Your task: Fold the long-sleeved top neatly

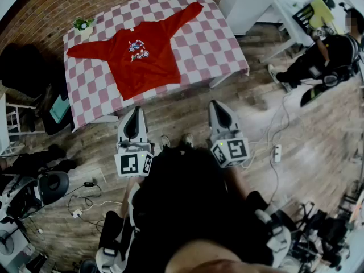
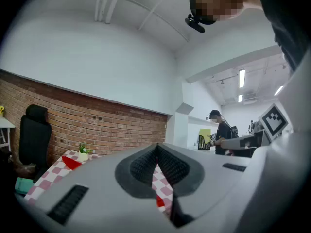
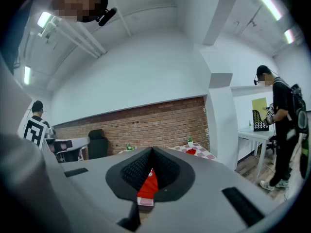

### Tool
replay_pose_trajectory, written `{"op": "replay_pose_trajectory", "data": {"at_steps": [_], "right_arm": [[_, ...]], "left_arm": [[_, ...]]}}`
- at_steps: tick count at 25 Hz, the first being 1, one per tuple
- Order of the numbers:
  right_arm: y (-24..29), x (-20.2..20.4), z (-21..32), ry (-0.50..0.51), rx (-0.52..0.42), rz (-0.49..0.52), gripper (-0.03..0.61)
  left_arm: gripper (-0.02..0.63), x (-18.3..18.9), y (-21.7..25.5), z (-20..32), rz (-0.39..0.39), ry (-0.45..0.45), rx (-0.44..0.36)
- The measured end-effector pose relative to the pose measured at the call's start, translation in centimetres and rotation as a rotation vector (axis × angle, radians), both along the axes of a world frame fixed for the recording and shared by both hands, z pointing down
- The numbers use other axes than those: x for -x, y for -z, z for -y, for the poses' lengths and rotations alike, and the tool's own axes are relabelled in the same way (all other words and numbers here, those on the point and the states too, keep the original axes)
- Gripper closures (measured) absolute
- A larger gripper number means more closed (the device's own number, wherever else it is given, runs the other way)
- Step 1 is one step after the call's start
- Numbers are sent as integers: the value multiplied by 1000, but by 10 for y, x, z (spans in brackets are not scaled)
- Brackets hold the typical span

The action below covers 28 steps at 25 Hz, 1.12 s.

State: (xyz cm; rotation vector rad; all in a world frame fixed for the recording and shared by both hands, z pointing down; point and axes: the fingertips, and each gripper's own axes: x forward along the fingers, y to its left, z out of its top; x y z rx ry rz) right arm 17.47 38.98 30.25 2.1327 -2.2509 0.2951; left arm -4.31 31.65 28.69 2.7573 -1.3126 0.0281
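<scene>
Across the checked table (image 1: pixel 222 50), red long-sleeved top (image 1: pixel 151 67) lies spread flat; left gripper (image 1: pixel 135 111), right gripper (image 1: pixel 219 104) closed, apparently empty.

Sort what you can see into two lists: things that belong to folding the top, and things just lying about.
Belongs to the job: red long-sleeved top, spread flat; checked table under it; left gripper and right gripper, both shut and empty.
Lying about: potted plant on the table corner; black chair; power strip on the floor.
</scene>
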Motion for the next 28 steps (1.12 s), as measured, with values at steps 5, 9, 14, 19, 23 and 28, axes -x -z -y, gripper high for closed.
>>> {"op": "replay_pose_trajectory", "data": {"at_steps": [5,9,14,19,23,28], "right_arm": [[3,2,-2,-3,-7,14,571],[11,3,-2,-4,-21,-1,571],[25,6,-2,-8,-73,-18,569],[13,15,4,-9,-38,-8,439],[4,29,7,-27,-7,1,413],[2,43,11,-56,-1,-3,413]], "left_arm": [[606,-2,-1,-2,-3,-2,2],[606,0,2,-1,-11,-6,4],[606,2,4,-1,-17,-14,-5],[606,8,-3,-1,-18,-28,9],[606,16,-9,2,-16,-46,17],[606,28,-15,8,-20,-77,37]]}}
